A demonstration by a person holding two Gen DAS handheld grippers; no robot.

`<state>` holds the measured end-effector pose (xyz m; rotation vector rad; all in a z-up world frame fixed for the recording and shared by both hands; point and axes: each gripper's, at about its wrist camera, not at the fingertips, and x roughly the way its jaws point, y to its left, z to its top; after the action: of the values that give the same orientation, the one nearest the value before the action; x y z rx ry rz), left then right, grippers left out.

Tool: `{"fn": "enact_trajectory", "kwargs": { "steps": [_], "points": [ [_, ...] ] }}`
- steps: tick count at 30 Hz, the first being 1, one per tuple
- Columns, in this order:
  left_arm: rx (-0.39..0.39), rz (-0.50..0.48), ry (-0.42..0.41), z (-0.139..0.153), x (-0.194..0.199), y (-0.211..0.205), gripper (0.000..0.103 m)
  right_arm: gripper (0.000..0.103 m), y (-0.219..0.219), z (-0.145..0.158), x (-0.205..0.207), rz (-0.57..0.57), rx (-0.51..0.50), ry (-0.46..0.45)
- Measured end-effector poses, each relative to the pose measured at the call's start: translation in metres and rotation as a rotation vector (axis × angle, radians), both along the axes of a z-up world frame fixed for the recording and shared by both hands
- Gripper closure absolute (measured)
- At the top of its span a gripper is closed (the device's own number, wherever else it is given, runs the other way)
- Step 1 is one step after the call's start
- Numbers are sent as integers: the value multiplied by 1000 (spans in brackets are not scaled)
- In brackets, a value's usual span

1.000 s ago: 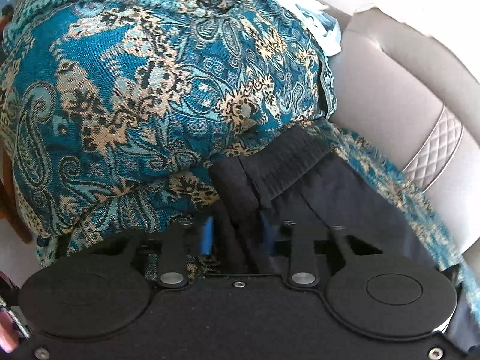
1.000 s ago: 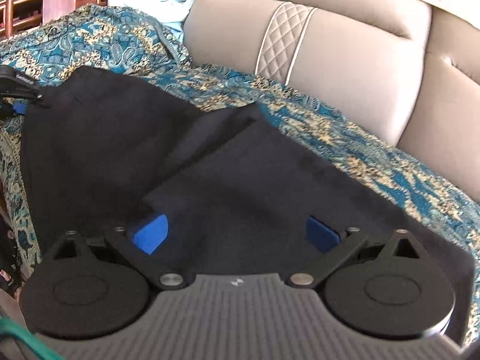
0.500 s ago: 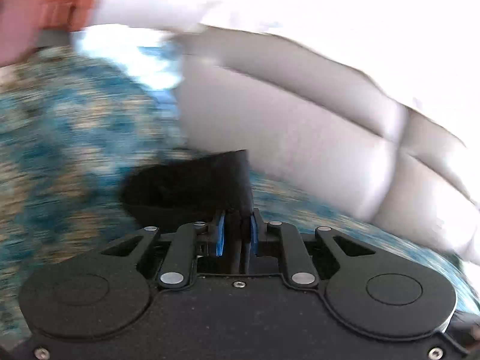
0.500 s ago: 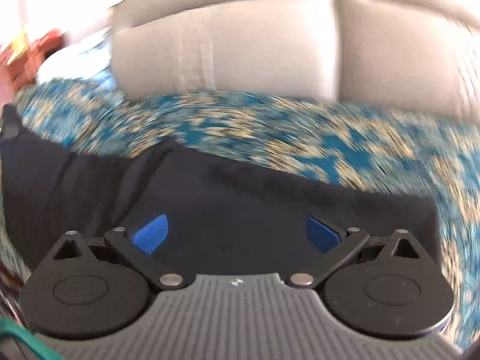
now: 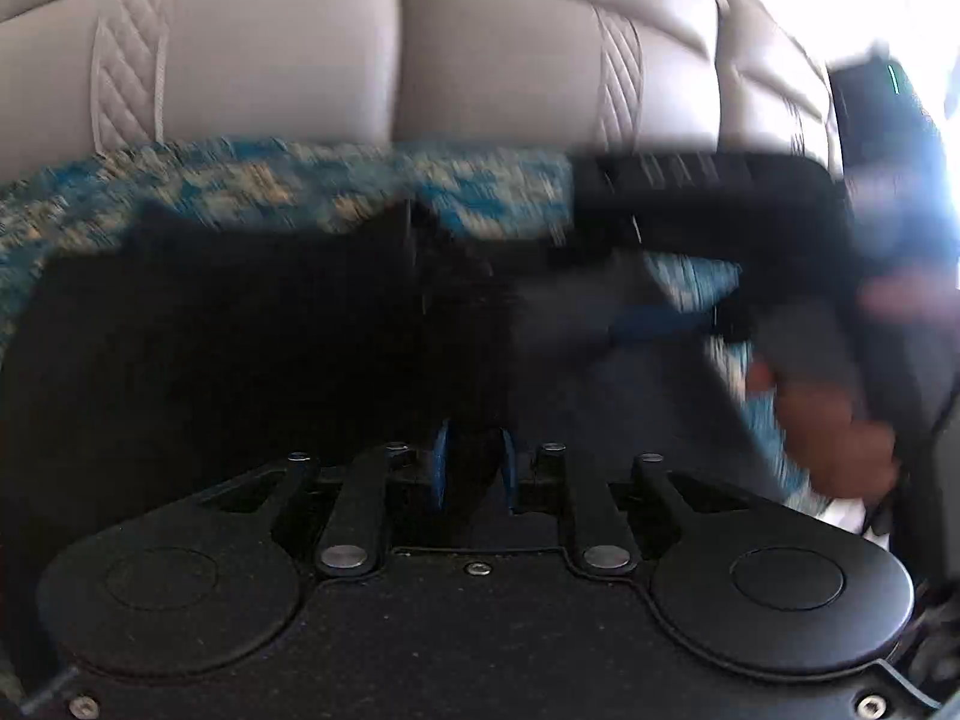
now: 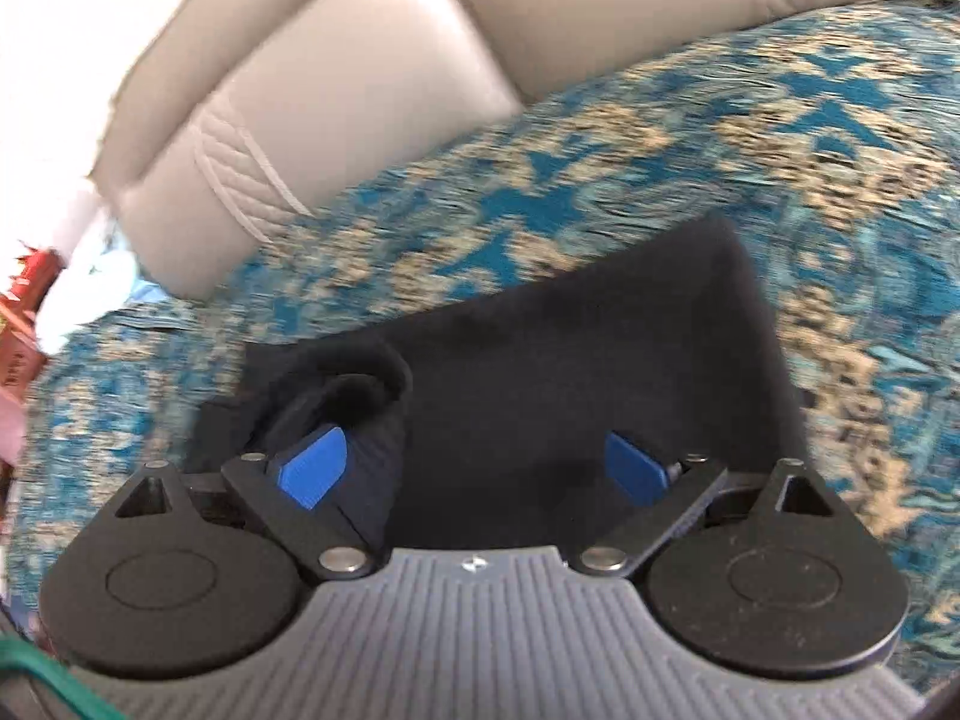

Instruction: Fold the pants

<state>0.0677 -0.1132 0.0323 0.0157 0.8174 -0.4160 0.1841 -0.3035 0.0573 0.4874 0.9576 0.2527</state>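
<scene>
The black pants [image 5: 252, 324] lie folded on a teal patterned throw [image 5: 300, 180] over the sofa seat. My left gripper [image 5: 474, 468] is shut on a fold of the pants; black cloth sits between its blue pads. In the right wrist view the pants [image 6: 570, 372] form a dark folded shape right in front of my right gripper [image 6: 480, 468], which is open with its blue pads wide apart over the cloth. A bunched edge of the pants [image 6: 354, 390] sits by its left pad. The right gripper and the hand holding it show blurred in the left wrist view [image 5: 780, 276].
Beige leather sofa back cushions [image 5: 360, 48] rise behind the seat, also in the right wrist view [image 6: 336, 90]. The patterned throw [image 6: 750, 138] covers the seat around the pants. Reddish clutter [image 6: 24, 312] sits at the far left edge.
My left gripper has swung from the throw-covered armrest side to face the sofa back, carrying the pants fold with it. My right gripper has turned and stays open over the pants.
</scene>
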Motion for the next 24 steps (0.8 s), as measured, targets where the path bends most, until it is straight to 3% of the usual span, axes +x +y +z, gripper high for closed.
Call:
{"fn": "enact_trajectory", "kwargs": {
  "steps": [6, 11, 14, 17, 21, 24],
  "points": [
    [61, -64, -55, -6, -17, -18, 81, 5, -11, -3, -11, -9, -28, -37],
    [36, -88, -60, -10, -28, -17, 80, 6, -22, 10, -23, -45, 31, -168],
    [50, -96, -71, -12, -29, -16, 80, 9, -19, 19, -25, 22, 98, -230],
    [60, -94, -80, -15, -26, -16, 80, 16, -3, 21, -23, 132, 118, -226],
    [79, -88, -122, -6, -43, -14, 79, 19, 29, 20, -16, 256, 52, -200],
    [78, -86, -165, 4, -63, -2, 77, 21, 40, 21, -15, 247, -36, -187]
  ]
}}
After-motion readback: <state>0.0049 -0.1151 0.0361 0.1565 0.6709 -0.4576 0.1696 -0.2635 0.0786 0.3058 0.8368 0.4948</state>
